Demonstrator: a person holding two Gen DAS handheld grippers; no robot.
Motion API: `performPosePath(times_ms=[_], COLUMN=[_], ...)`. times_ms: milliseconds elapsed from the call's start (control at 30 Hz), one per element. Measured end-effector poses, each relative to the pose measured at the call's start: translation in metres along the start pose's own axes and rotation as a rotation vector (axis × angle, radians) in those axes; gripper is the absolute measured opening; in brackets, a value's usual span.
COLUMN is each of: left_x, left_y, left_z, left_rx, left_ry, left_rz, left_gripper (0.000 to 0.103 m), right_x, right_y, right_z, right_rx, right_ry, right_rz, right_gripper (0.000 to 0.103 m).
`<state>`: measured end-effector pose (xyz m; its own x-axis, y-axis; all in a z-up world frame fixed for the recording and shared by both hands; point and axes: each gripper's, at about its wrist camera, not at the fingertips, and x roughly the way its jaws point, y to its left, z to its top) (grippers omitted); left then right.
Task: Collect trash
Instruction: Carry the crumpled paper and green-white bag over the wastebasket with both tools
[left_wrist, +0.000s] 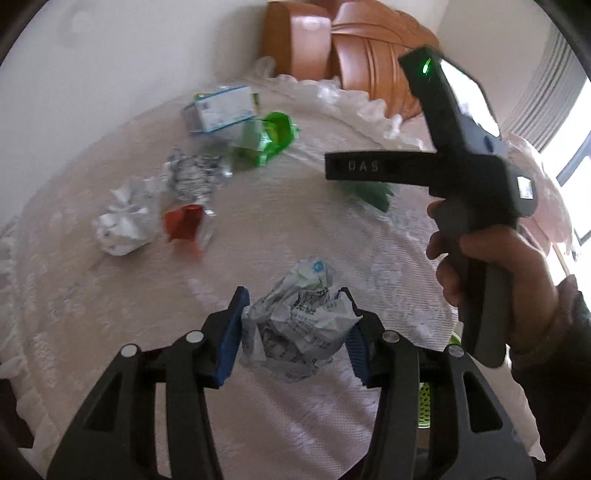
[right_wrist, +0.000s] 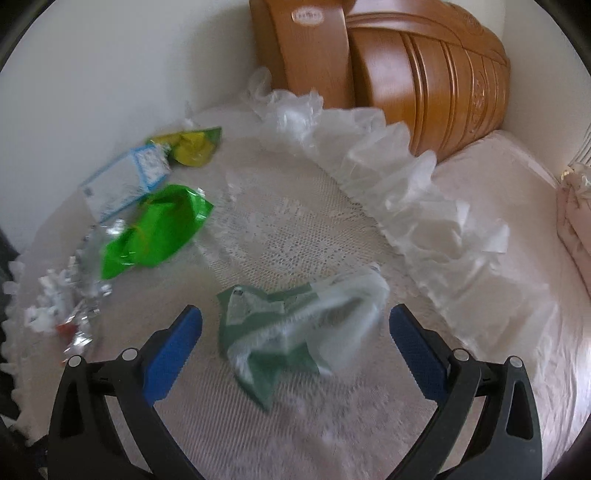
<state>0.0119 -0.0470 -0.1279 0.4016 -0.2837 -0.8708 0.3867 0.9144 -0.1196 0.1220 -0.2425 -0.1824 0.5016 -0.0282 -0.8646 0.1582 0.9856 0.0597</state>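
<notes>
My left gripper (left_wrist: 293, 314) is shut on a crumpled ball of printed paper (left_wrist: 301, 321), its blue pads pressing both sides, just above the lace-covered table (left_wrist: 332, 236). My right gripper (right_wrist: 295, 328) stands open over a crumpled green and white wrapper (right_wrist: 295, 328) that lies between its blue fingers (right_wrist: 173, 350) without touching them. In the left wrist view the right gripper's body (left_wrist: 476, 177) shows at the right, held by a person's hand (left_wrist: 517, 288), with the same green wrapper (left_wrist: 369, 194) partly hidden beneath it.
Other trash lies at the far left: a white paper ball (left_wrist: 123, 221), a red wrapper (left_wrist: 184, 221), a foil wrapper (left_wrist: 192, 173), a bright green bag (right_wrist: 155, 229), a blue-white carton (right_wrist: 125, 181), a yellow-green packet (right_wrist: 192, 146). A wooden headboard (right_wrist: 388, 66) and a pink bed (right_wrist: 517, 206) stand behind.
</notes>
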Motion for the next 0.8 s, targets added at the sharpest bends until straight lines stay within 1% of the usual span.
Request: performPosePath(times_ms=[67, 133, 167, 267, 367, 467, 567, 633, 667, 700, 767, 800], left_x=[-0.001, -0.002, -0.002, -0.004, -0.01, -0.018, -0.026, -0.031, -0.033, -0.035, -0.038, -0.039], left_y=[0.006, 0.013, 0.014, 0.017, 0.016, 0.012, 0.002, -0.01, -0.016, -0.023, -0.038, -0.044], left_z=[0.002, 0.002, 0.003, 0.006, 0.005, 0.006, 0.008, 0.01, 0.011, 0.012, 0.013, 0.013], left_rx=[-0.009, -0.018, -0.019, -0.02, -0.008, 0.008, 0.035, 0.065, 0.076, 0.092, 0.118, 0.13], left_ry=[0.001, 0.001, 0.001, -0.004, -0.015, -0.027, -0.046, -0.06, -0.065, -0.069, -0.075, -0.076], left_rz=[0.005, 0.006, 0.006, 0.003, 0.002, -0.011, -0.038, -0.06, -0.072, -0.089, -0.119, -0.131], left_gripper=[0.048, 0.048, 0.048, 0.048, 0.048, 0.048, 0.048, 0.048, 0.048, 0.048, 0.048, 0.048], right_x=[0.009, 0.01, 0.009, 0.007, -0.002, -0.026, -0.051, -0.079, -0.086, -0.105, -0.119, -0.132], right_y=[0.001, 0.0, 0.0, 0.001, 0.002, 0.0, -0.007, -0.018, -0.021, -0.032, -0.042, -0.052], right_z=[0.001, 0.0, 0.0, 0.0, -0.002, -0.008, -0.018, -0.033, -0.036, -0.05, -0.06, -0.071], right_rx=[0.002, -0.002, -0.003, -0.009, -0.017, 0.0, 0.007, 0.02, 0.025, 0.045, 0.067, 0.087], right_ry=[0.008, 0.003, -0.004, -0.009, -0.031, -0.068, -0.102, -0.133, -0.14, -0.154, -0.162, -0.168], right_rz=[-0.032, -0.041, -0.039, -0.024, -0.012, 0.02, 0.029, 0.024, 0.022, 0.014, -0.003, -0.016], right_gripper=[0.101, 0.1, 0.094, 0.088, 0.087, 0.087, 0.087, 0.087, 0.087, 0.087, 0.087, 0.087])
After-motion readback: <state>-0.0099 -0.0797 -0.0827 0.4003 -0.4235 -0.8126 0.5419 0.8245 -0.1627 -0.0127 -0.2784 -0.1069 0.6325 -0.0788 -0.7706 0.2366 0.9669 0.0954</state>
